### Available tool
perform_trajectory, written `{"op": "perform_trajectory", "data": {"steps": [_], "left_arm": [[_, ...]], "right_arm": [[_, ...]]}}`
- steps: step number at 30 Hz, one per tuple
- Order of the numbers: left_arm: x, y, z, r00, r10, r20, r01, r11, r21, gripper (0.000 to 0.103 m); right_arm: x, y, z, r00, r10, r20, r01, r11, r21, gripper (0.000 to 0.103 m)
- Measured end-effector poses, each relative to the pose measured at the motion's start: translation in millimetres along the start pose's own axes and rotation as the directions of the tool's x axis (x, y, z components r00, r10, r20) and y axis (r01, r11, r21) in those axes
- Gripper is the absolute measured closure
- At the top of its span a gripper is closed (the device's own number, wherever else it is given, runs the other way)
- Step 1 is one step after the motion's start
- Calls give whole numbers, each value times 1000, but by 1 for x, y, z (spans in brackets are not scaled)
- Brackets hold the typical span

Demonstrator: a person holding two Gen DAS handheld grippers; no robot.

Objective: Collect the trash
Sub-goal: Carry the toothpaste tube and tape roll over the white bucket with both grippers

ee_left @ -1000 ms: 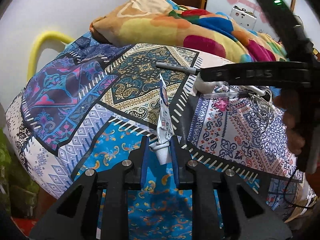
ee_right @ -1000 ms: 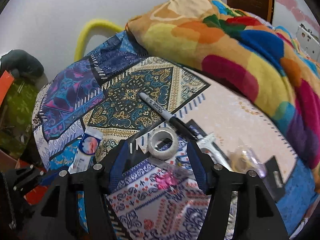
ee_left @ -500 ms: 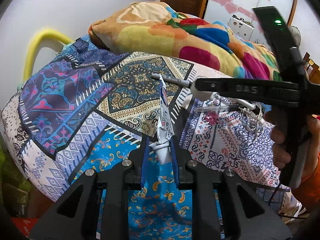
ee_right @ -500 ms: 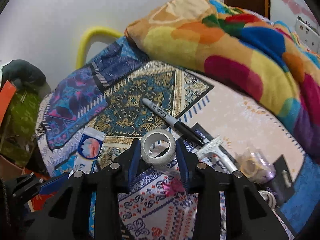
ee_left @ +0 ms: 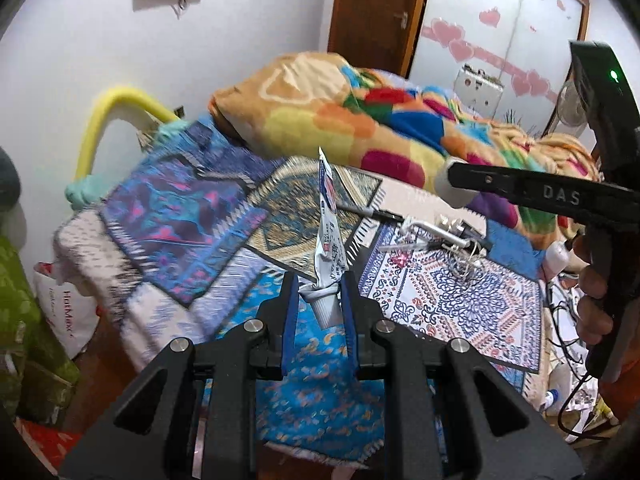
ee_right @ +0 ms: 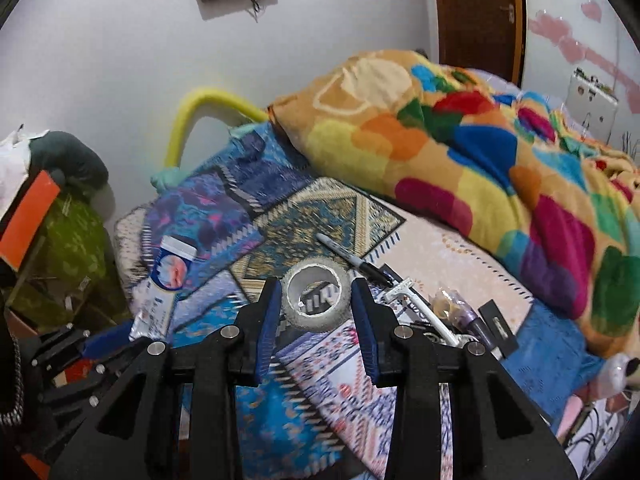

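Right tongs [ee_right: 316, 304] clamped on a tape roll [ee_right: 315, 298], lifted clear of the patterned bedsheet [ee_right: 304, 408]. On the bed: black marker [ee_right: 352, 258], white razor [ee_right: 416, 304]. Left tongs [ee_right: 120, 340] pinch a squeezed tube [ee_right: 166, 280] at lower left.

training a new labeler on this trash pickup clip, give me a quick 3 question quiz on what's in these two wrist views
1. True or false: the left gripper is clamped on a squeezed tube.
2. What does the right gripper hold? A) black marker B) tape roll C) razor
3. Fill in: the black marker lies on the ____.

Key:
1. True; the pads pinch the tube at its cap end.
2. B; the tape roll sits between the pads, clear of the bed.
3. Bed, near the white razor.
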State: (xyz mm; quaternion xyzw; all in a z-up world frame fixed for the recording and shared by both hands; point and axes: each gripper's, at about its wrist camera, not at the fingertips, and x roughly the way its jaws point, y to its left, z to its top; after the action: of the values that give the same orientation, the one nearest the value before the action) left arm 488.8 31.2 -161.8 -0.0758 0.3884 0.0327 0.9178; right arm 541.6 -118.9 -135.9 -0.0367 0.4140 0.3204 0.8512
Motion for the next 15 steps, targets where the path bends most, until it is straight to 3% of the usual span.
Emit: {"op": "perform_trajectory", "data": {"steps": [7,15], "left_arm": [[-80,36,-13,998,29,56,-26,999,-45,83],[-158,85,-47,991,92,100,-83,992,-92,83]], "right_arm": [[-57,58,-8,998,-2,69,6,998,-60,70],[-92,126,-23,993,61,98,-50,993,-104,70]]}}
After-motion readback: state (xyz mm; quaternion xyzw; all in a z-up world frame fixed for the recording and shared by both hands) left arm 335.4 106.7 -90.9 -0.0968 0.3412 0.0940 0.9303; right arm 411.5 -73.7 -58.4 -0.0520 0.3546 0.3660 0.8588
